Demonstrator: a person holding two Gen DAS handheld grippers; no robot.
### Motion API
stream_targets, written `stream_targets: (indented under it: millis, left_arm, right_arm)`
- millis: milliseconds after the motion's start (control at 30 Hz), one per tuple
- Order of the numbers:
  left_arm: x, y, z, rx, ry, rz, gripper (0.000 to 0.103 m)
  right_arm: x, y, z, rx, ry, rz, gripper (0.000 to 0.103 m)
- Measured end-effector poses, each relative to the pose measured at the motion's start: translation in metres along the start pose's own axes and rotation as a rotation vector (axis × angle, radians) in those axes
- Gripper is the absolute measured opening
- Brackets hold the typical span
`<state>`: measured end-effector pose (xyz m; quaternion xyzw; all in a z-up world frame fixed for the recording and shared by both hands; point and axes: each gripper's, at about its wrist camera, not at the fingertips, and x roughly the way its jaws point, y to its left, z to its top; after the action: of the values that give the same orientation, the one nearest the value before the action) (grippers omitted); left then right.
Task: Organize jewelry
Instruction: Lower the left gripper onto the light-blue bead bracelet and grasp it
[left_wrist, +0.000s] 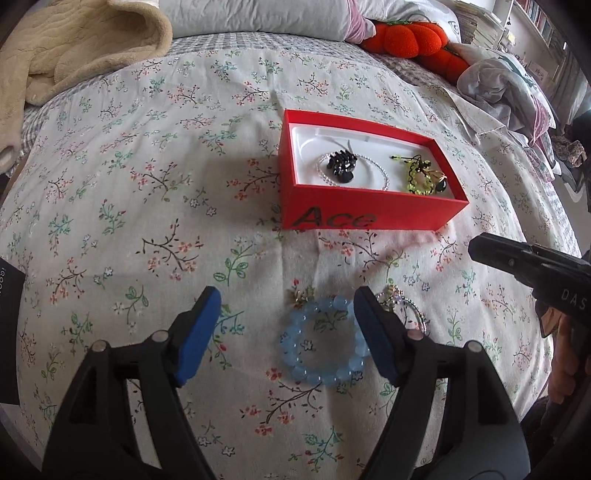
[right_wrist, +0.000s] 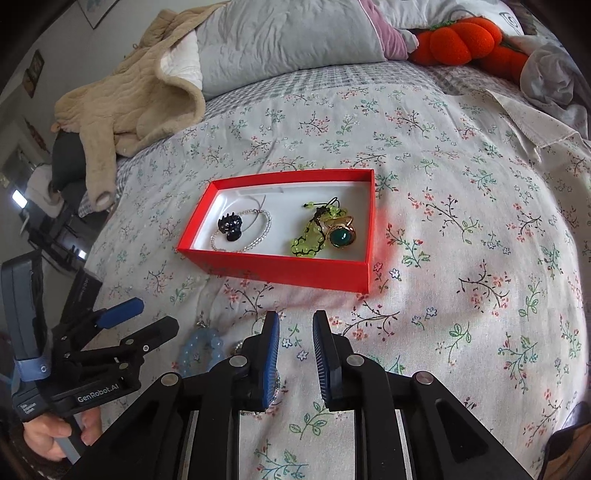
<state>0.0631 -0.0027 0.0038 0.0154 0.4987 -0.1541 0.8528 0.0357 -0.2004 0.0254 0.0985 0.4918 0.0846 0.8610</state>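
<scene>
A red box sits on the floral bedspread. It holds a black hair claw, a silver bead bracelet, a yellow-green bead bracelet and a green-stone ring. A light blue bead bracelet lies on the bed between my left gripper's fingers. My left gripper is open just above it. A silver piece lies beside the right finger. My right gripper is slightly open and empty.
A beige blanket and a grey pillow lie at the head of the bed. Orange plush pumpkins and crumpled clothes are at the far right. A dark card lies at the left edge.
</scene>
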Motion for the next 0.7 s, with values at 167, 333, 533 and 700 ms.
stream_targets:
  millis: [167,333,533,700]
  left_arm:
    - [0.001,0.007,-0.013,0.015,0.023,0.004,0.077]
    - [0.006,0.012,-0.026,0.028,0.058,0.002,0.078]
    - [0.013,0.013,-0.038,0.066,0.088,0.000,0.079]
    - [0.017,0.003,-0.044,0.128,0.098,-0.040,0.079]
  right_arm:
    - [0.002,0.005,-0.010,-0.032,0.012,-0.005,0.057]
    - [0.005,0.010,-0.020,-0.076,0.024,-0.025,0.067]
    - [0.015,0.012,-0.032,-0.127,0.075,-0.075,0.068]
    - [0.020,0.008,-0.037,-0.136,0.101,-0.103,0.068]
